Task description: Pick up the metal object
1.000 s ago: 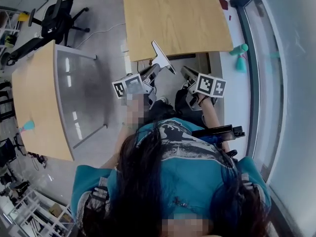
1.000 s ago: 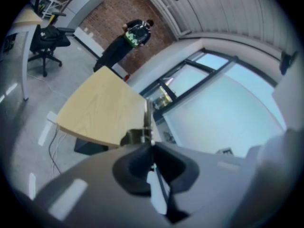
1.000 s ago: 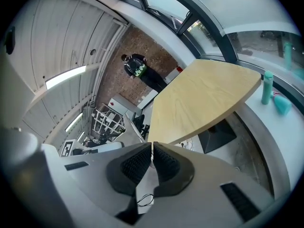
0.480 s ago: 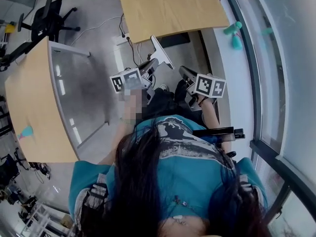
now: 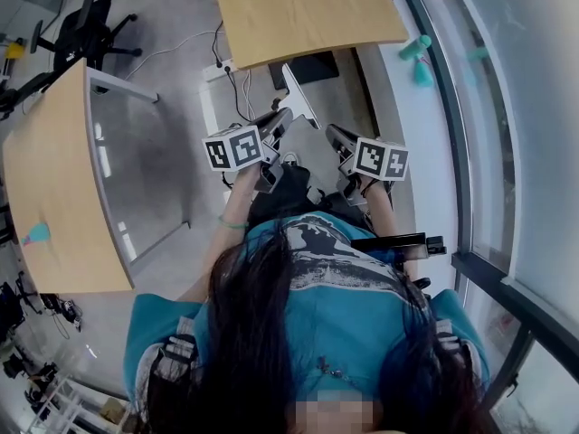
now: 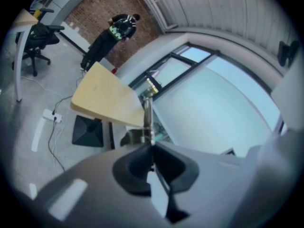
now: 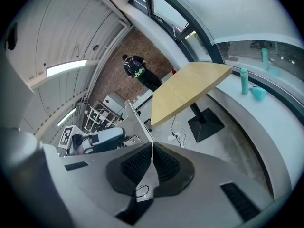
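**Metal plate clamped in the left hand-held gripper, above a grey floor**

Grey floor (image 5: pixel 172 179) fills most of the head view, with a long curved window (image 5: pixel 525 152) running down its right side. Two pale wooden surfaces stand on the floor. One is at the top of the head view (image 5: pixel 298 12) on a black square base (image 6: pixel 88 131), and a curved one lies along the left edge (image 5: pixel 45 179). A person in a teal printed shirt (image 5: pixel 344 306) stands between them, and a black office chair (image 5: pixel 77 34) sits at the top left. Far off, by a brick wall, a second person (image 6: pixel 114 32) bends forward.

The left hand-held gripper (image 5: pixel 288 120) has its jaws closed tight on the metal object (image 5: pixel 297 93), a thin flat pointed plate. The plate juts out past the jaw tips in the air, between the person and the upper surface and touching neither. The left gripper view shows it edge-on as a narrow strip (image 6: pixel 147 113) rising from the meeting pads.

The right hand-held gripper (image 5: pixel 333 134) is just beside the left one. Its jaws are pressed together with nothing between them, and it is apart from the plate.

Each gripper carries a cube with black-and-white square markers, and the print on the shirt cannot be read.

On the window ledge a teal bottle (image 7: pixel 244 81) stands upright with a smaller teal cup (image 7: pixel 259 93) just beside it. What either holds cannot be told. A white power strip (image 6: pixel 50 116) lies on the floor near the black base.
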A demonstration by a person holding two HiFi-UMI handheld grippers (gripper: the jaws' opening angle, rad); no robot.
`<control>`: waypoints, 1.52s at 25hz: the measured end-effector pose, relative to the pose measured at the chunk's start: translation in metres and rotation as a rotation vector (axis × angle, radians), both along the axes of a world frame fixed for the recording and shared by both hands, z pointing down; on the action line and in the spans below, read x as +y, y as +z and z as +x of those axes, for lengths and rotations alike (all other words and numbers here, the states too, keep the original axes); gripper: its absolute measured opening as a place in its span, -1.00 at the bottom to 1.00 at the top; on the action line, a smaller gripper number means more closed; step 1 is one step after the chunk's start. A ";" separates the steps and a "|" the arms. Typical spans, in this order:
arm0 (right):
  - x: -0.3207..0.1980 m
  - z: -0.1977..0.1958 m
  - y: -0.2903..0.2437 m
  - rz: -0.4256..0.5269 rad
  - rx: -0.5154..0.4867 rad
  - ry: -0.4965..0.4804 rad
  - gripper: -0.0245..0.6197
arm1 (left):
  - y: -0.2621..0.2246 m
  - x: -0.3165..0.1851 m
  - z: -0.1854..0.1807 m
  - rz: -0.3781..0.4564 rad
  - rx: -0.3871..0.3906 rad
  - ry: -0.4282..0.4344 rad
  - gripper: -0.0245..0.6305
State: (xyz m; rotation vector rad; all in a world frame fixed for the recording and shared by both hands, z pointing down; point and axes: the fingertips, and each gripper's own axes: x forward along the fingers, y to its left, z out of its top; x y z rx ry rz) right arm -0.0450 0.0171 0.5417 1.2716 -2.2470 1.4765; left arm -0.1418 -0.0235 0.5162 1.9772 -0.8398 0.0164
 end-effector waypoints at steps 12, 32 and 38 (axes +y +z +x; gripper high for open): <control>0.102 0.036 0.007 -0.019 -0.028 -0.039 -0.86 | -0.006 0.103 0.039 -0.001 -0.005 -0.034 -0.92; 0.223 0.070 0.013 -0.007 -0.036 -0.100 -0.86 | 0.004 0.240 0.071 -0.013 -0.034 -0.070 -0.92; 0.226 0.075 0.009 0.001 -0.027 -0.095 -0.86 | 0.001 0.243 0.072 -0.003 -0.031 -0.072 -0.92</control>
